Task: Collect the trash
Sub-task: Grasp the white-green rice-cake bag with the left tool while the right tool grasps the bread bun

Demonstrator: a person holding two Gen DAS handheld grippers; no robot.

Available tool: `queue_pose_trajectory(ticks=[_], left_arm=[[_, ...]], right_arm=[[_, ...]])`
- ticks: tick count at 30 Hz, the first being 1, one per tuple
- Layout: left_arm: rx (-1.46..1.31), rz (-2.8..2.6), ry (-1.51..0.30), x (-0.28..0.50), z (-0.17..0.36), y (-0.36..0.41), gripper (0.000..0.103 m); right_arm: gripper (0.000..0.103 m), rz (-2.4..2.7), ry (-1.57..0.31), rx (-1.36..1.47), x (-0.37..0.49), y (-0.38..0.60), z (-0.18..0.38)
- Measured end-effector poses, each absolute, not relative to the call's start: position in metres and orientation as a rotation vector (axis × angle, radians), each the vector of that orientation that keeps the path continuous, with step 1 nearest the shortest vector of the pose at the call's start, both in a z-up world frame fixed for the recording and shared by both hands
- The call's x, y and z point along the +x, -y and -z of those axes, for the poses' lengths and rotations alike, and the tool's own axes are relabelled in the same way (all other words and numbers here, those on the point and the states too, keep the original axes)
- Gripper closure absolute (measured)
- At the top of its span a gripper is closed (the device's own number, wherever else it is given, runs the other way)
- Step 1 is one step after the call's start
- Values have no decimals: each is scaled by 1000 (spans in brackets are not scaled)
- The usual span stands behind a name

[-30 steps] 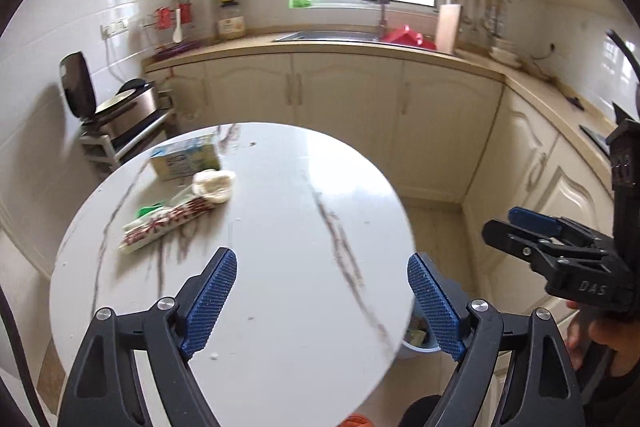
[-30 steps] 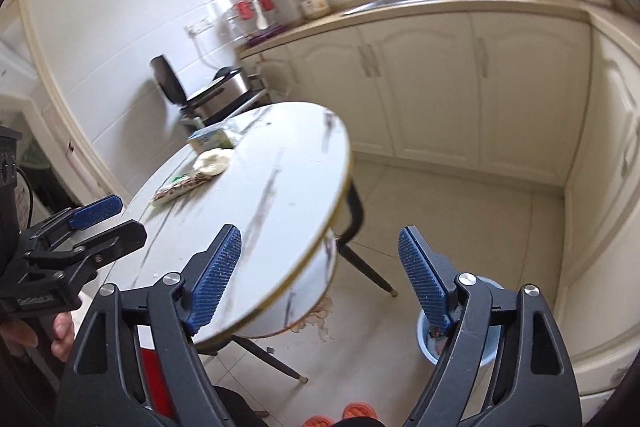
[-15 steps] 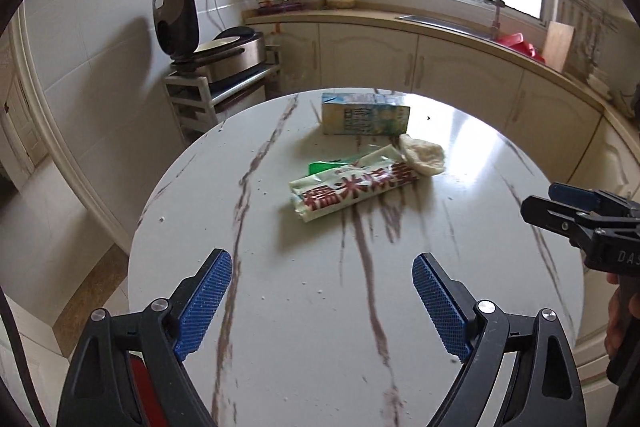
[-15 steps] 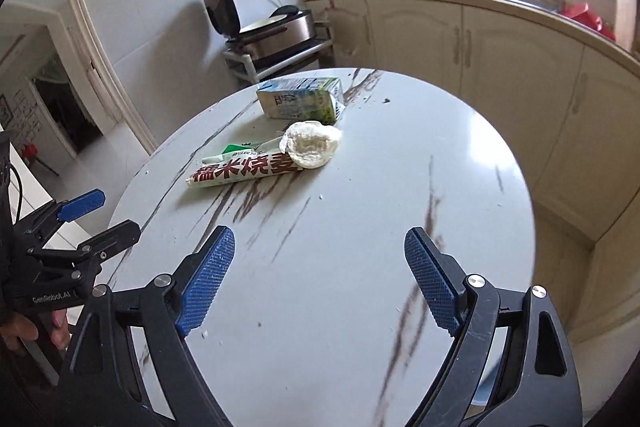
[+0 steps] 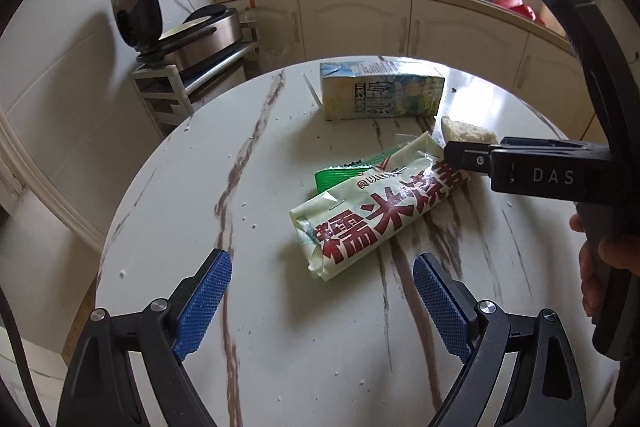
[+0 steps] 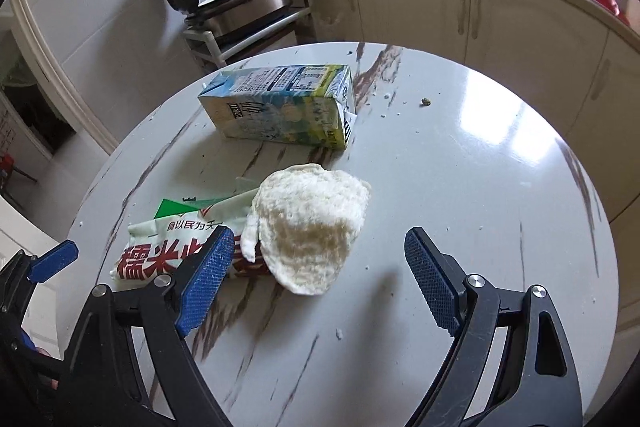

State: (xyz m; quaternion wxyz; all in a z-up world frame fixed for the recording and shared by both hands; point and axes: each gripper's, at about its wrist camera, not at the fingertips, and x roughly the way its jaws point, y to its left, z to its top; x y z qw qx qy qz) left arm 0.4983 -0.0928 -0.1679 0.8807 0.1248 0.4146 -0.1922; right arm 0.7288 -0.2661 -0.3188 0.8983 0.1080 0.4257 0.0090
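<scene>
- The left hand-held gripper (image 5: 322, 301) is being held wide apart and empty at the bottom of the left wrist view, low over the round marble surface (image 5: 168, 211).
- A white food wrapper (image 5: 376, 211) with red characters is lying just above that gripper, at the centre of the frame; a green packet (image 5: 340, 175) is tucked under its upper edge.
- A milk carton (image 5: 382, 91) is lying on its side in the upper centre, near the far rim.
- The right hand-held gripper (image 6: 318, 275) is being held wide and empty at the bottom of the right wrist view.
- A crumpled white paper liner (image 6: 308, 231) is sitting between its blue pads (image 6: 430, 279), touching the wrapper's right end.
- The same carton (image 6: 280, 107) is seen above the liner.
- The left pad is overlapping the wrapper (image 6: 168, 255) in this frame.
</scene>
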Motion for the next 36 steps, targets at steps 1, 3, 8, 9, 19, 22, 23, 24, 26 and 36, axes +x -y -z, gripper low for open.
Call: queue_pose_trajectory(ticks=[1,3,8,9,19,22,23,24,26,36], left_arm=[[275,404,-871,504,171,97,13],[307,411,-874,522,176,103,13],[365,433,-878,549,192,121,12],[357,440,-872,552,193,122,13],[309,497,-893,560,201,133,24],[305,509,-896,552,200,134,36],[295,522,-902,547,198,134,49],[294,523,-905,542,197,134,53],[314,515,-900,531,195,134,55],[345,475,-864,491,180,126,26]], right_arm=[[17,-15,-878,221,730,267,319],[18,-20,-885,216,735,269,322],[20,-24,-882,173,740,267,323],[23,-24,-882,151,741,264,322],[50,-88,-860,159,728,272,317],[50,-100,-857,186,718,278,314],[50,-103,-858,190,716,280,314],[50,-107,-860,194,712,281,313],[50,-127,-867,200,704,282,314],[51,-147,-860,211,669,285,311]])
